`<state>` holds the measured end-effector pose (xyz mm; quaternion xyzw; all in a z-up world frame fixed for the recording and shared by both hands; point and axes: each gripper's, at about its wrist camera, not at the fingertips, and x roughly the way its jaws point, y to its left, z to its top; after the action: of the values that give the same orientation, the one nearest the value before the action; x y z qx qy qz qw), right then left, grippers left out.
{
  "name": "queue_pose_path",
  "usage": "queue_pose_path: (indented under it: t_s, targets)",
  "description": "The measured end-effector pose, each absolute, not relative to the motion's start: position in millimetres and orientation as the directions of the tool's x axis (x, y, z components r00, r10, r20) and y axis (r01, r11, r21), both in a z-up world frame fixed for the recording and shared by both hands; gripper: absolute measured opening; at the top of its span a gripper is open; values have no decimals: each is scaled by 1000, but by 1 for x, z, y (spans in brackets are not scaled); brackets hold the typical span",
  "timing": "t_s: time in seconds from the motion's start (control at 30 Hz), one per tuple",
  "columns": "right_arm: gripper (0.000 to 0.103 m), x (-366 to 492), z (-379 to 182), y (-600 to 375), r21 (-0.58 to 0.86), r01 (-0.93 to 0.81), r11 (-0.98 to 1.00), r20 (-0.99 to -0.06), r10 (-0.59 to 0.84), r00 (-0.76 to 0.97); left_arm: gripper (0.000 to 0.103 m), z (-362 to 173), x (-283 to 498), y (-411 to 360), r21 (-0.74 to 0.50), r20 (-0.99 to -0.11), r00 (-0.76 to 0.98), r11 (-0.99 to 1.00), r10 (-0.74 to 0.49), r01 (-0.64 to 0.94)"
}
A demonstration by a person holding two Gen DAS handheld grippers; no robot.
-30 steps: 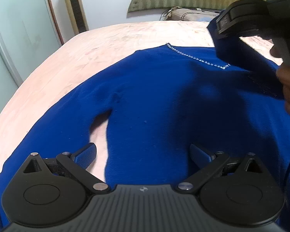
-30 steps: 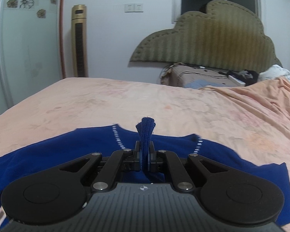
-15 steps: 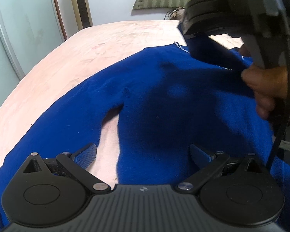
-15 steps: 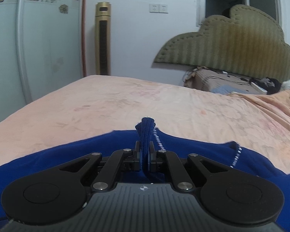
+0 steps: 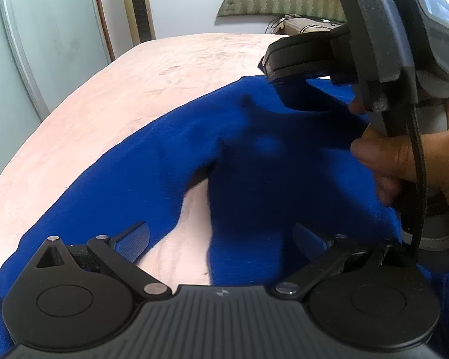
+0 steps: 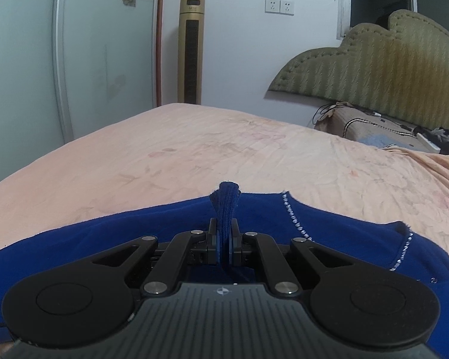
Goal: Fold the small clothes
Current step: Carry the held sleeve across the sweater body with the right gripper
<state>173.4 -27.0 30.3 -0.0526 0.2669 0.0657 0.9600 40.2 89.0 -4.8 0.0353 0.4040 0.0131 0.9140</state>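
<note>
A blue sweater (image 5: 254, 167) lies spread on the pink bed; its left sleeve (image 5: 104, 191) runs toward the lower left. My left gripper (image 5: 221, 239) is open and empty, low over the hem by the armpit gap. My right gripper (image 6: 223, 239) is shut on a pinched fold of the sweater (image 6: 225, 206), with the beaded neckline (image 6: 296, 224) just to its right. The right gripper's body and the hand on it also show in the left wrist view (image 5: 374, 59), held above the sweater's upper part.
The pink bedsheet (image 6: 224, 149) stretches ahead and left. A green headboard (image 6: 389, 68) and a pile of bedding (image 6: 374, 128) stand at the far right. A gold tower fan (image 6: 191, 51) and a wardrobe door (image 6: 24, 59) stand beyond the bed's left edge.
My right gripper has carried the pinched fold of the sweater leftward across the body. The left gripper has stayed open over the hem, shifting only slightly.
</note>
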Motion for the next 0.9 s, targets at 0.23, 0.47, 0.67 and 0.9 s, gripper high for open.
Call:
queue_pose_path:
  t_s: [0.23,0.47,0.67,0.9]
  targets:
    - [12,179,22,-23,-51,-179,983,-547,122,828,103,-4,40,93,77,-740,669,997,65,-12]
    - [32,179,19,-38,116,-234,965,-581,256,772,103,0,40,101,67,-735,675,997,66,-25]
    - [41,178,21,-65,277,-170,946,-591,307,746,103,2,40,103,41,-740,671,999,51,-31]
    - [47,171,13,-66,410,-211,887,-575,431,695,103,5,39,107,58,-733,677,997,72,-43]
